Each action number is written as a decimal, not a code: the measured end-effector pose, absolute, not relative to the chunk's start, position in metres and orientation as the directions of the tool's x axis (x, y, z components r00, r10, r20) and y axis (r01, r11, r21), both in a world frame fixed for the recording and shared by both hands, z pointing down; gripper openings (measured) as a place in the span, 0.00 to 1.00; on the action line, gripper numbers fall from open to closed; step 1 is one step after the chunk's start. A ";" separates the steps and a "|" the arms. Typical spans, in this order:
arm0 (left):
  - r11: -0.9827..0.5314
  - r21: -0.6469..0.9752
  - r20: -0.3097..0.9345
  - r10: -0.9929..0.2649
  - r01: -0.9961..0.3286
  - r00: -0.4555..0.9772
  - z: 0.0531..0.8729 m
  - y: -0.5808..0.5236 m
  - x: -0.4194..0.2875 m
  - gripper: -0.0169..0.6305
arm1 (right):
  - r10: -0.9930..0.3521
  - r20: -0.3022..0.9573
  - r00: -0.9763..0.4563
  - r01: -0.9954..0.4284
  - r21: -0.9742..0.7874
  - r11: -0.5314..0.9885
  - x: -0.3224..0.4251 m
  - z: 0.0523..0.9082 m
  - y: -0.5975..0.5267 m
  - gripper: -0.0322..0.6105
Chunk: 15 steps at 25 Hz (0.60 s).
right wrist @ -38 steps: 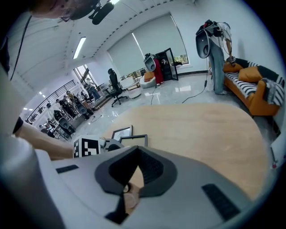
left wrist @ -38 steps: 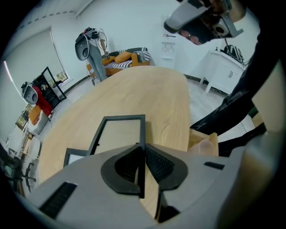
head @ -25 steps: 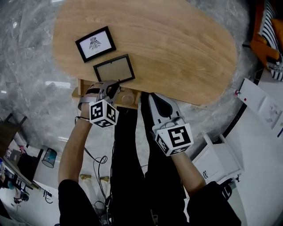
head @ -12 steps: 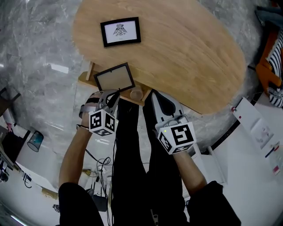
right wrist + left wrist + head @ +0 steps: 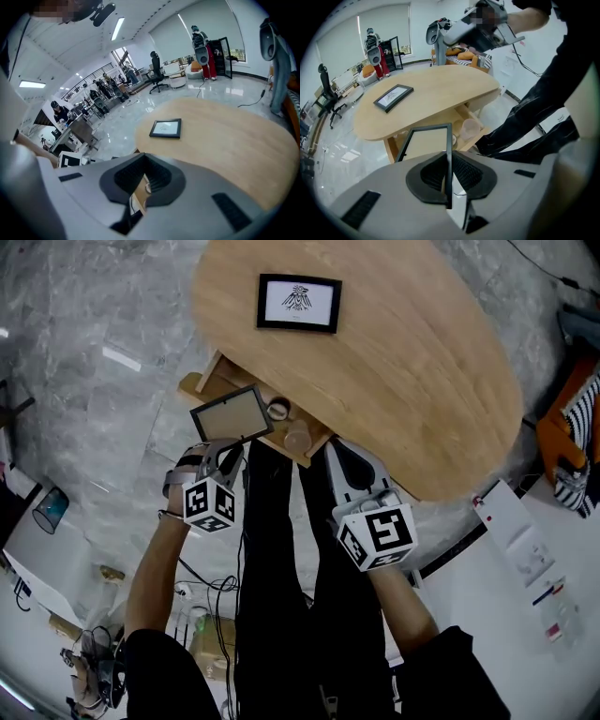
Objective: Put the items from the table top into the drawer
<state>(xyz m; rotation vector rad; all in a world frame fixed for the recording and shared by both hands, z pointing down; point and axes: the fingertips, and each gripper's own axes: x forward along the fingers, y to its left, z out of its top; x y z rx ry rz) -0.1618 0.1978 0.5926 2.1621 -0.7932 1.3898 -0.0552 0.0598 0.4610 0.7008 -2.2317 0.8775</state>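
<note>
In the head view, your left gripper (image 5: 225, 448) pinched the empty frame (image 5: 232, 413) by its lower edge at centre left, its long axis going left to right and rising rightward. The open drawer (image 5: 204, 386) behind it held a cup (image 5: 296, 437) and a small round thing (image 5: 277, 409). In the left gripper view, the jaws clamped the frame's edge. In the right gripper view, your right gripper (image 5: 140, 187) nipped the drawer's wooden front.

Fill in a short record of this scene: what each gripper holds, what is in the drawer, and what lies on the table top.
left gripper: shut on the edge of an empty black frame, which it holds over the drawer
right gripper: shut on the front edge of the drawer
drawer state: pulled open under the table
drawer contents: clear cup, small round item
table top: one framed picture lies flat on it
</note>
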 end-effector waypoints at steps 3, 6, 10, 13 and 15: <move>-0.711 0.063 0.926 -0.220 -0.701 0.306 0.604 0.201 -0.169 0.10 | -0.220 0.713 -0.665 -0.643 -0.398 0.654 -0.061 0.463 0.058 0.06; -0.690 0.066 0.939 -0.202 -0.721 0.279 0.619 0.200 -0.172 0.10 | -0.207 0.713 -0.670 -0.631 -0.400 0.665 -0.064 0.463 0.057 0.06; -0.638 0.054 0.949 -0.207 -0.768 0.239 0.636 0.186 -0.173 0.10 | -0.200 0.712 -0.673 -0.624 -0.401 0.671 -0.066 0.464 0.055 0.06; -0.568 0.039 0.952 -0.229 -0.822 0.203 0.646 0.172 -0.173 0.10 | -0.200 0.718 -0.667 -0.629 -0.399 0.667 -0.061 0.467 0.053 0.06; -0.522 0.032 0.954 -0.237 -0.852 0.181 0.652 0.164 -0.173 0.10 | -0.202 0.721 -0.663 -0.636 -0.399 0.661 -0.057 0.468 0.051 0.06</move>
